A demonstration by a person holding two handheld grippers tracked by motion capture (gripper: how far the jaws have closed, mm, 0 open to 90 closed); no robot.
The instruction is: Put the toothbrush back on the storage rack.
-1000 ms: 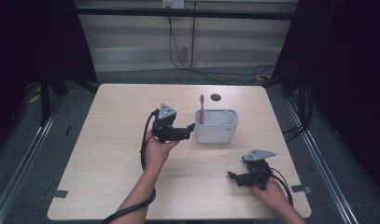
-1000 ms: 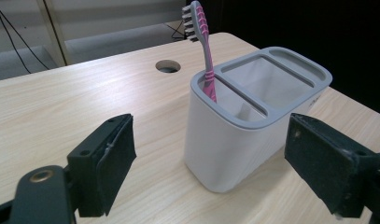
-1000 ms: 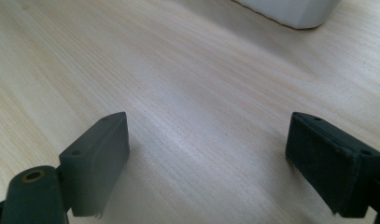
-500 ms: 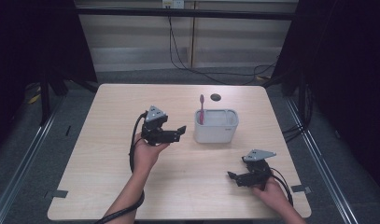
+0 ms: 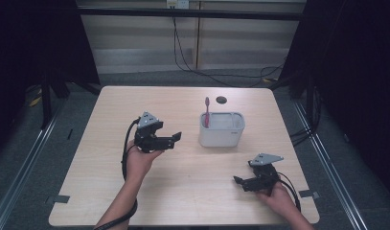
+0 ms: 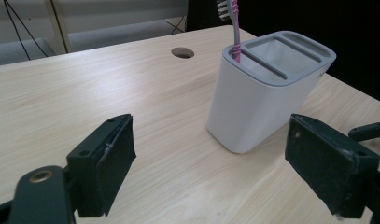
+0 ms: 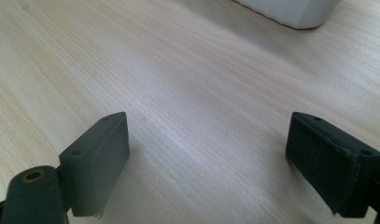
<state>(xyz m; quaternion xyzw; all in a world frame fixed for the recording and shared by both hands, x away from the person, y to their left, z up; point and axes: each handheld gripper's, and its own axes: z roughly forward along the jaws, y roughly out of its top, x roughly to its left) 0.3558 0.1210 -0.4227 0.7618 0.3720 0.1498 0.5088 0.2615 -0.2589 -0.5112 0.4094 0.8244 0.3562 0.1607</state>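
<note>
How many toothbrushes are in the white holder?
1. A pink toothbrush stands bristles up in the narrow slot at the left end of the white holder. The wider slots look empty, though their bottoms are hidden.

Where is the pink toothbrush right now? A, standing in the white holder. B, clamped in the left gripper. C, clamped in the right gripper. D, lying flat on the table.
A: the toothbrush stands upright in an end slot of the holder, while the left gripper and right gripper are both open and empty.
</note>
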